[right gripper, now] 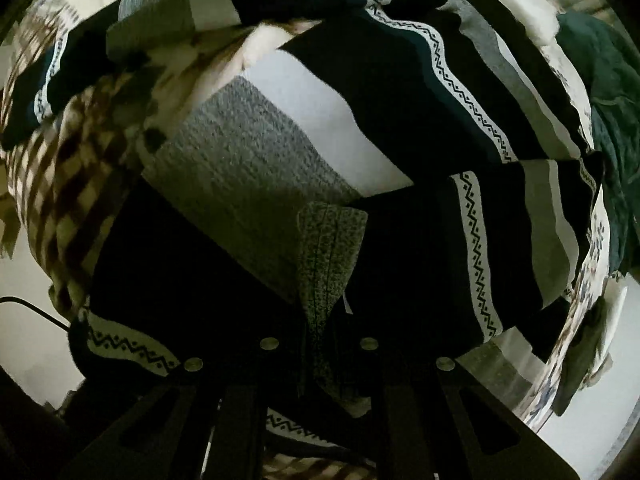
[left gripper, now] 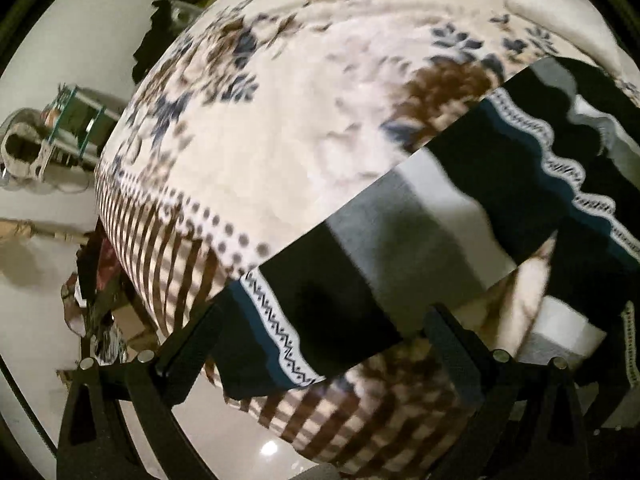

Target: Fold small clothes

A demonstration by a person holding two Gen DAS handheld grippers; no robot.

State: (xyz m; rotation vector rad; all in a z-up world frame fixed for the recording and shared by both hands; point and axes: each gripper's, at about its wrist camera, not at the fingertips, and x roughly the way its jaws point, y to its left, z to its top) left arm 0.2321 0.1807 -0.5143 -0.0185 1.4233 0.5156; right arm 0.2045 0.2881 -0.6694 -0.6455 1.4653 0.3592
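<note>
A knit sweater [left gripper: 400,232] with black, grey and white bands, a teal stripe and a white zigzag trim lies on a cream floral blanket [left gripper: 304,128]. One banded part of it stretches across the left wrist view. My left gripper [left gripper: 324,320] hovers over its black end, fingers wide apart and open, pressing on nothing. In the right wrist view the sweater [right gripper: 256,168] fills the frame. My right gripper [right gripper: 320,316] is shut on a speckled grey knit edge [right gripper: 328,248] of the sweater, which rises from between its fingers.
The blanket's checked border [left gripper: 168,240] hangs over the bed's edge, with pale floor [left gripper: 36,292] beyond. A rack [left gripper: 76,120] and cardboard clutter [left gripper: 128,320] stand on the floor. A dark green cloth [right gripper: 612,120] lies at the right in the right wrist view.
</note>
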